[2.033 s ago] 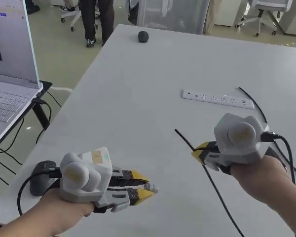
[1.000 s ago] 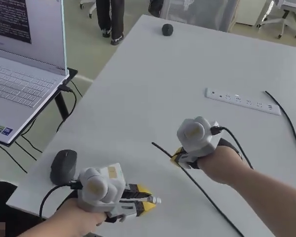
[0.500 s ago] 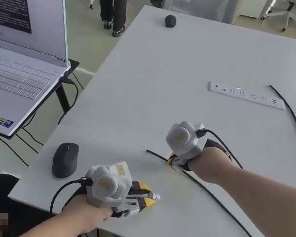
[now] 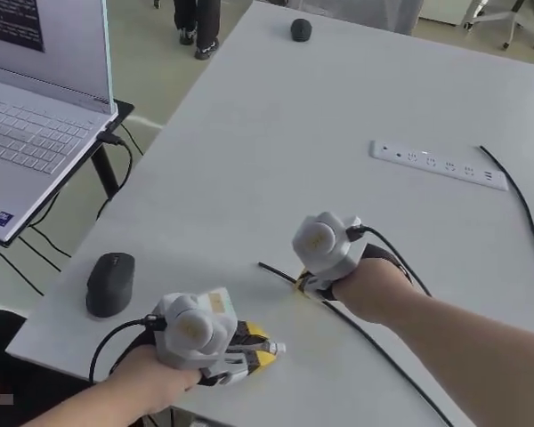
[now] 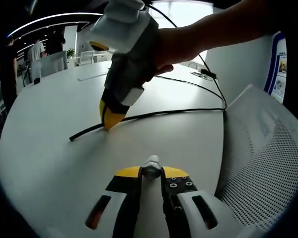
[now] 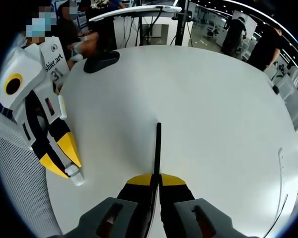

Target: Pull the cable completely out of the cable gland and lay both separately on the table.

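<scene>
two grippers work close to the near edge of the bench (image 4: 249, 142), with the black cable (image 4: 374, 342) lying across the top between them. the right gripper (image 6: 157, 177) has its jaws closed down on the cable a little way back from the free end, which pokes out ahead of the yellow tips and lies flat on the white top. from the head view those jaws are tucked under the gripper's own body and the hand, so the pinch itself can't be made out there. the cable's other end runs off the bottom right of that picture, cut off.

the left gripper (image 5: 150, 174) sits nearer the bench's edge, just beside the right one but apart from it, jaws pinched on the cable gland (image 5: 151, 163), a small pale grey piece held at the very tips. the gland is off the cable, well clear of its free end. whether the gland touches the bench i can't tell, and its detail is too small to read.

a dark mouse (image 4: 109, 283) sits near the bench's left edge by the near corner. a white power strip (image 4: 436, 165) lies toward the right side, and a small dark round thing (image 4: 300, 29) at the far end is too small to name.
</scene>
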